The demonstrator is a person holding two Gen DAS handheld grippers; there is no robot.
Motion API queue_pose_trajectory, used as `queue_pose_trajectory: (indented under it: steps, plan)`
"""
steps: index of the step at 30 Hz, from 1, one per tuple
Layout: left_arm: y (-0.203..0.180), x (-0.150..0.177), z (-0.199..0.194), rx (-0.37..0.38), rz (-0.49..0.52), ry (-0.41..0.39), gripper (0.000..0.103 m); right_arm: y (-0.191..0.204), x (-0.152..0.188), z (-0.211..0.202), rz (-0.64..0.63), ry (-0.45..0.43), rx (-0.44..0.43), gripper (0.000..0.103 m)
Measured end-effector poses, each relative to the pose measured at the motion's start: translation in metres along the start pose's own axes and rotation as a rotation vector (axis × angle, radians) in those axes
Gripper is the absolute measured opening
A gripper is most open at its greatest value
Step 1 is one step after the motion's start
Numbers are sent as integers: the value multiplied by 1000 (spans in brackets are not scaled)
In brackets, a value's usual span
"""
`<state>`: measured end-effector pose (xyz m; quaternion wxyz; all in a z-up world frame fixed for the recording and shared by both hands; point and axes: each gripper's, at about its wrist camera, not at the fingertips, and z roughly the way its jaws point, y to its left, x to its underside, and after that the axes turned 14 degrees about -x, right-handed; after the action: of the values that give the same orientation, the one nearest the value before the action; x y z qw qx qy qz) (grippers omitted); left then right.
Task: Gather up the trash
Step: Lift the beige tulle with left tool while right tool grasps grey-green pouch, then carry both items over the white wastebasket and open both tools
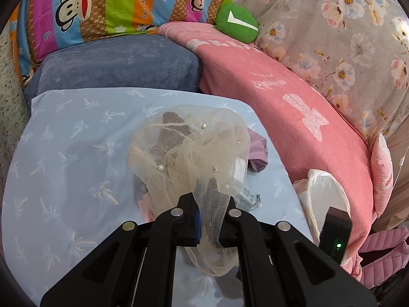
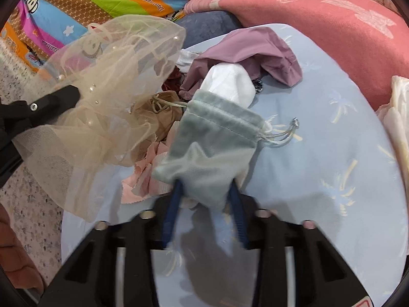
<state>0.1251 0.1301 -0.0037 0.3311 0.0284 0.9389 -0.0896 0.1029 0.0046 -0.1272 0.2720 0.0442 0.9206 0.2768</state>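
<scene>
My left gripper (image 1: 208,202) is shut on a beige tulle cloth with pearls (image 1: 189,148) and holds it lifted over the light blue cushion (image 1: 64,153). The tulle also shows in the right wrist view (image 2: 115,81), with the left gripper (image 2: 74,92) at the far left. My right gripper (image 2: 207,189) is shut on the bottom of a grey-green velvet drawstring pouch (image 2: 212,143). Behind the pouch lie a white cloth (image 2: 230,84), a mauve bag (image 2: 245,51), a brown pouch (image 2: 163,115) and pink fabric scraps (image 2: 143,179).
A pink blanket (image 1: 294,97), a blue-grey pillow (image 1: 122,64), a striped cartoon pillow (image 1: 102,2), a floral quilt (image 1: 345,25) and a green plush (image 1: 236,23) ring the cushion. A white diaper-like item (image 1: 324,197) lies at the right. Speckled floor (image 2: 30,192) lies to the left.
</scene>
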Motion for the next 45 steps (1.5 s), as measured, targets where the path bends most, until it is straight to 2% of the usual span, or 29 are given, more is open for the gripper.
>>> queue_pose_trajectory:
  steps: [2,14,22,34,45]
  plan:
    - [0,0,1,-5,-1,3,5,5,-2,-6,-18,-22,13,9]
    - [-22,4,-11,11,24,-7,5,26,-18,-81,-81,-193,69,8]
    - [-54,5,-21,42,67,-18,5,18,-26,-143,-110,-311,123,8]
    - [-106,11,-28,91,152,-28,5,-22,-20,-224,-62,-459,206,8]
    - [-176,18,-25,166,268,-15,6,-75,-11,-255,53,-496,257,8]
